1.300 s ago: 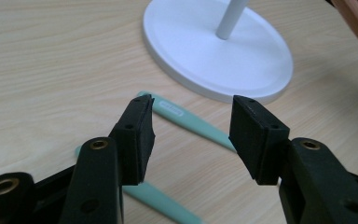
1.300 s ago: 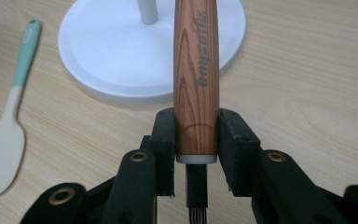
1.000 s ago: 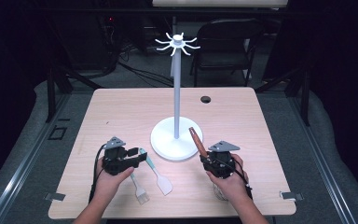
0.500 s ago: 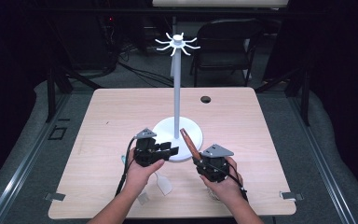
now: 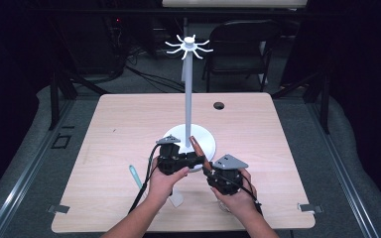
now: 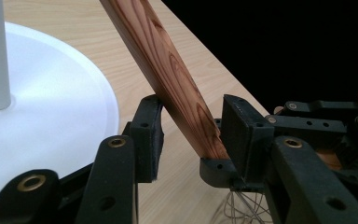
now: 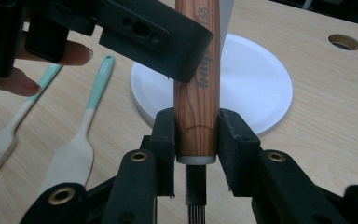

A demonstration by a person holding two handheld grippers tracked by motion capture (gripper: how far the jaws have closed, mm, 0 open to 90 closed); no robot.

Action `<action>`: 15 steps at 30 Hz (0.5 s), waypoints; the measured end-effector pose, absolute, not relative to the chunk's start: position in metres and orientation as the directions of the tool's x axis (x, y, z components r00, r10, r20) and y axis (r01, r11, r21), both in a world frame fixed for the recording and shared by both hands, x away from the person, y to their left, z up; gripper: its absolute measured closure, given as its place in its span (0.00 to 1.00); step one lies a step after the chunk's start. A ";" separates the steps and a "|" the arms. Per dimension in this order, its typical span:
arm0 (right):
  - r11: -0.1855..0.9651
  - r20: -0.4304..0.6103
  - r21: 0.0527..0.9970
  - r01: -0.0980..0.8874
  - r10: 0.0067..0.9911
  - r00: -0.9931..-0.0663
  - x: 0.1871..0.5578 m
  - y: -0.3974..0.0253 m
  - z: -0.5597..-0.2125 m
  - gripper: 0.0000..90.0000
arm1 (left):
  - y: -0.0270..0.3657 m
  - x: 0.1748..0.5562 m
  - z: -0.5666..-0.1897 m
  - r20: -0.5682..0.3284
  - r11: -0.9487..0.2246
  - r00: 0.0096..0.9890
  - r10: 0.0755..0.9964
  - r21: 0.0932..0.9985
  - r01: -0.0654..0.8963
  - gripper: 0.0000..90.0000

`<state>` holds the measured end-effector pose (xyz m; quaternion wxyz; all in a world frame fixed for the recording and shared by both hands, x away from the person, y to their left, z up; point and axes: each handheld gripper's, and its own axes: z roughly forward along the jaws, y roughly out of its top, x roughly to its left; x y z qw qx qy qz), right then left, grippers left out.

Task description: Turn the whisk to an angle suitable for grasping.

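A whisk with a wooden handle is held near the front of the table, and my right gripper is shut on the handle's lower end. Its wires hang below the jaws. In the high view the handle tilts up and left from my right gripper. My left gripper has come in from the left. In the left gripper view its jaws stand on either side of the handle, open, with a gap on the left side.
A white stand with hooks on top rises from a round base just behind the grippers. A teal-handled spatula and a brush lie on the table to the left. A cable hole sits farther back.
My left gripper has travelled right from the table's left side to the whisk handle and now straddles it. My right gripper with the whisk shifted slightly left.
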<state>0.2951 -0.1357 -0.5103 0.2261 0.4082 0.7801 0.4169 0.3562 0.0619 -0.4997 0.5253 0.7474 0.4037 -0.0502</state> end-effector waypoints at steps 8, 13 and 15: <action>0.321 -0.016 0.841 0.436 0.820 -0.573 0.294 -0.133 -0.511 0.76 | 0.058 0.360 -0.504 -0.531 -0.109 0.651 0.543 0.724 0.681 0.67; 0.298 0.037 0.833 0.466 0.811 -0.584 0.298 -0.136 -0.512 0.68 | 0.060 0.361 -0.503 -0.543 -0.096 0.646 0.536 0.722 0.685 0.69; 0.297 0.050 0.828 0.476 0.806 -0.590 0.297 -0.137 -0.513 0.67 | 0.061 0.362 -0.502 -0.548 -0.085 0.647 0.530 0.725 0.684 0.70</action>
